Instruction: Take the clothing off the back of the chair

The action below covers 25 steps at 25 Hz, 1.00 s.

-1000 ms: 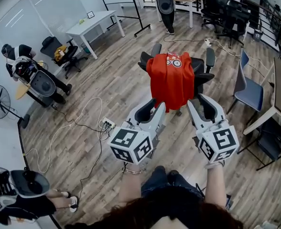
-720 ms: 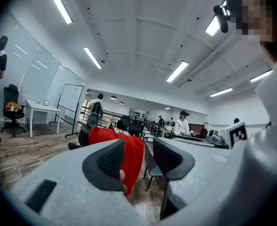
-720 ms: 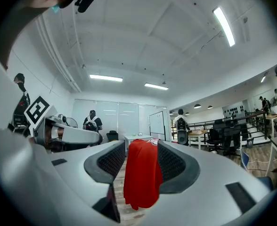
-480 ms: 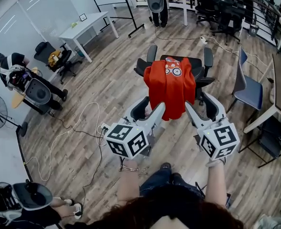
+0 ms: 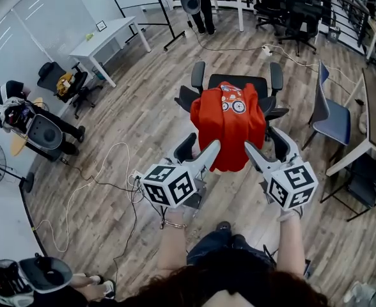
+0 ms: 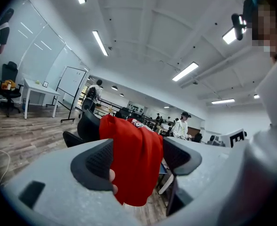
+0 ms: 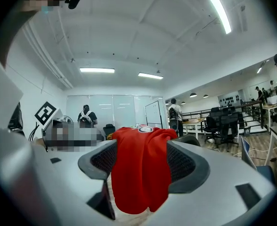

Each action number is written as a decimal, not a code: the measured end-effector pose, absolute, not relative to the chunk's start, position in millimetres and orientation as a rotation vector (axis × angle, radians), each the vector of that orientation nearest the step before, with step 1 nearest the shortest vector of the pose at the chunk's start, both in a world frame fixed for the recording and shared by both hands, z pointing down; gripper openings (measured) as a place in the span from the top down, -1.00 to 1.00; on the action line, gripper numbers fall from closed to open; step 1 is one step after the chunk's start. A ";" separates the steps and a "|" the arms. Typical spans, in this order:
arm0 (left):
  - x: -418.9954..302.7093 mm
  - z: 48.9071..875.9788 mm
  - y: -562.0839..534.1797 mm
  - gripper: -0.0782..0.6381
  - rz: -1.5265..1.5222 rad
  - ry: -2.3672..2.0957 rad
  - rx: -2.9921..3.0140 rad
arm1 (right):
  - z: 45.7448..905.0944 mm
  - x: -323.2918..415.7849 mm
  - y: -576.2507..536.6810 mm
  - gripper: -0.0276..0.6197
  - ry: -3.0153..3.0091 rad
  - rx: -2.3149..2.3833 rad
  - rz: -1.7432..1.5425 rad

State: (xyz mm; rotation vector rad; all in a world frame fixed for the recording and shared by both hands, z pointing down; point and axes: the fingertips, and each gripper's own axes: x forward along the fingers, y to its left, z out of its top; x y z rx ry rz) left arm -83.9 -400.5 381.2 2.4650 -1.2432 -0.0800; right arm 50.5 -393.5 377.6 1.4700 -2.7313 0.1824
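Red shirt is draped over the back of the office chair, while left gripper and right gripper have just been opening wide, shirt framed between the jaws but not pinched.

Your left gripper and right gripper are pale grey shells with dark ribbed pads, each capped by a cube of black-and-white square markers. You wear blue jeans, dark shoes and a thin bracelet on your left wrist. Your hair is dark and curly.
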 end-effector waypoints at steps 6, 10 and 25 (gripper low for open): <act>-83.4 395.3 -429.8 -0.24 -0.069 -1.195 2.435 | 397.0 52.5 -422.0 -0.05 -2.684 1.480 0.249; -84.0 403.6 -443.7 -0.31 -0.077 -1.107 2.407 | 409.1 50.5 -433.1 -0.12 -2.654 1.502 0.318; -44.6 420.8 -461.8 -0.29 -0.005 -0.835 2.402 | 423.3 19.1 -452.8 -0.13 -2.690 1.352 0.374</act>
